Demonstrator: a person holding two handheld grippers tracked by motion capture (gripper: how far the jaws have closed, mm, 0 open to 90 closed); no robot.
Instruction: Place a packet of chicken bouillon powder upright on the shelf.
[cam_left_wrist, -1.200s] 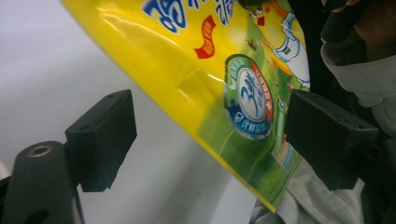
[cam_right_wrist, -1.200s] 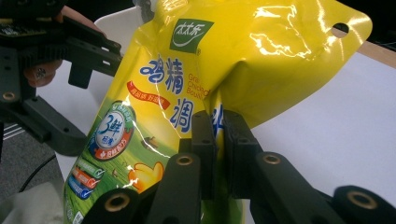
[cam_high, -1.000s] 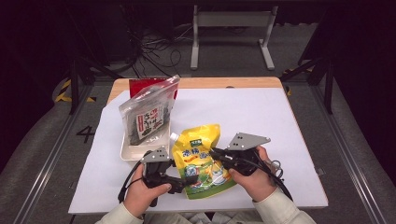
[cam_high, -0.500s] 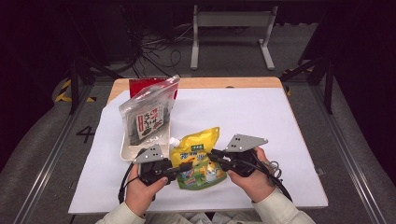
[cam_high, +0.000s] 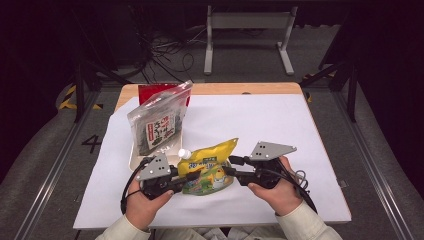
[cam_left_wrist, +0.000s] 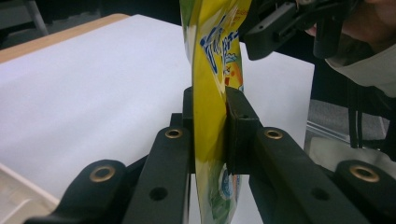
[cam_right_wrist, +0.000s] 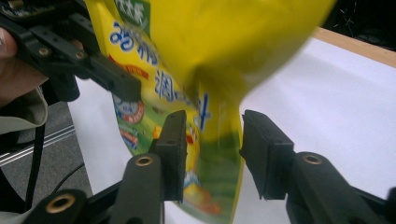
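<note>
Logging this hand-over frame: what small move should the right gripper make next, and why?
Probably draw the right gripper back off the yellow pouch. Its fingers have just been opening, with the pouch between them and a gap showing on one side, while the left gripper is clamped on the pouch's edge and carries it above the white sheet.

The yellow printed plastic refill pouch (cam_high: 207, 167) looks glossy and smooth. The clear plastic seaweed bag (cam_high: 157, 120) shines. Matt white paper (cam_high: 280, 120) covers the pale wooden worktop (cam_high: 240, 88). Each tool's black plastic looks matt.
</note>
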